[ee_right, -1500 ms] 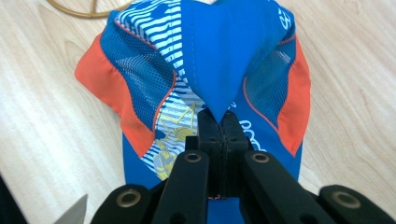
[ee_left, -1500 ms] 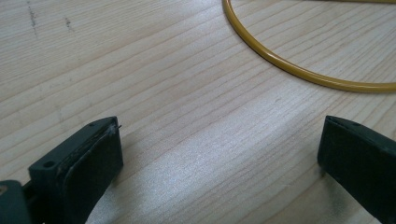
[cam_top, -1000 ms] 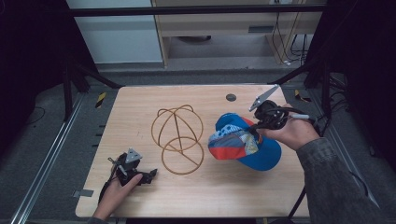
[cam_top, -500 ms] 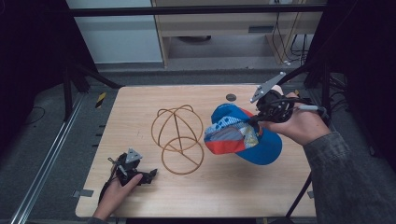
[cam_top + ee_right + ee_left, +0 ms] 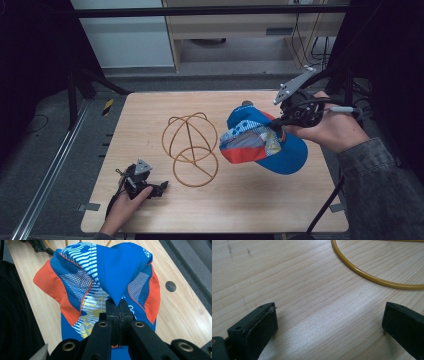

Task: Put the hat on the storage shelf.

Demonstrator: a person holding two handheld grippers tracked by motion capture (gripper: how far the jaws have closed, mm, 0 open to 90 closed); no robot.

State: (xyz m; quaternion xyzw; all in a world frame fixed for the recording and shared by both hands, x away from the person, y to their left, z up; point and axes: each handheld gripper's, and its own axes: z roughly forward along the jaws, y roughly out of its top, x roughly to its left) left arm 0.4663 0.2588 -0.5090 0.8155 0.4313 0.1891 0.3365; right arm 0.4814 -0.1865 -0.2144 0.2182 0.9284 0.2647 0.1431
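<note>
R gripper (image 5: 280, 121) clamped tight on a pinch of crown fabric of the cap (image 5: 262, 145); jaws pressed together in right gripper view, blue cloth tenting up from between them. Cap hangs clear above the table (image 5: 240, 200), right of centre, brim low & toward the person, orange/mesh panels facing the wire stand (image 5: 190, 149). Step in hand, as I read it: carry phase, cap lifted & headed for the stand. Next move prob. needs travel left, crown opening lined up over the domed wire top, then lower so the cap seats over the loops; limp fabric may fold or snag on a wire. L gripper (image 5: 150, 187) rests on table near front-left edge, jaws wide apart, nothing between them; the stand's yellow base ring just ahead of it in left gripper view. It could steady the base. Small dark hole in tabletop (image 5: 170, 286) behind cap, not in the way. Path to stand looks clear.
</note>
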